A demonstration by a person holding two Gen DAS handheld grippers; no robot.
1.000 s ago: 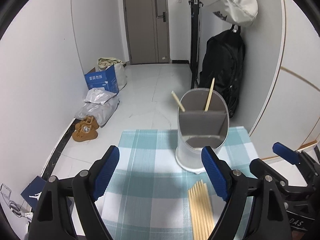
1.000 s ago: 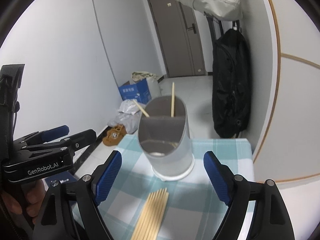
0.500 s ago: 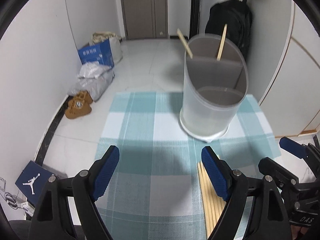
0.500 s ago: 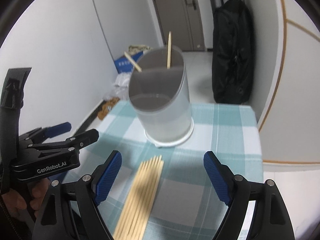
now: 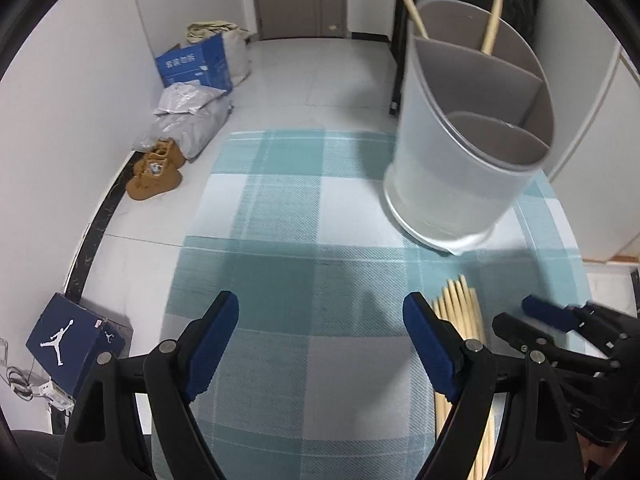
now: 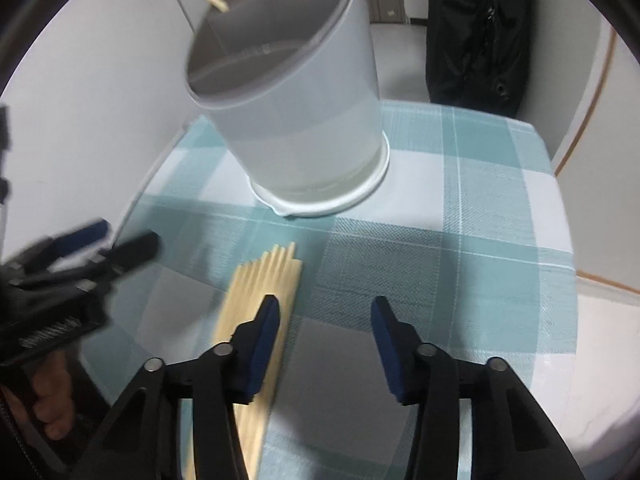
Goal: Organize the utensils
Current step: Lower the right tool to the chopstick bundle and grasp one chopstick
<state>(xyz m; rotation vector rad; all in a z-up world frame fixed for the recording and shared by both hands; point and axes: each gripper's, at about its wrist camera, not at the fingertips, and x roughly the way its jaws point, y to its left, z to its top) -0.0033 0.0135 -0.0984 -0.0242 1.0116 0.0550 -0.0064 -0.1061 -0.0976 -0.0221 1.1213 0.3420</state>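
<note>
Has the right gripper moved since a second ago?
Yes. The right gripper has dropped toward the chopsticks on the checked cloth, the holder looming larger; its jaws have just been closing, nothing between them.

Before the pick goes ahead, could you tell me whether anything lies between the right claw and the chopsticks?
Nothing visible does. The right claw has just been closing, with only cloth between its jaws; the chopsticks lie bare under its left finger. The left claw hangs off to the side.

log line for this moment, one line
left gripper: open, empty | right gripper: jaws just closing, nothing gripped, beside chopsticks | holder: two sticks inside
</note>
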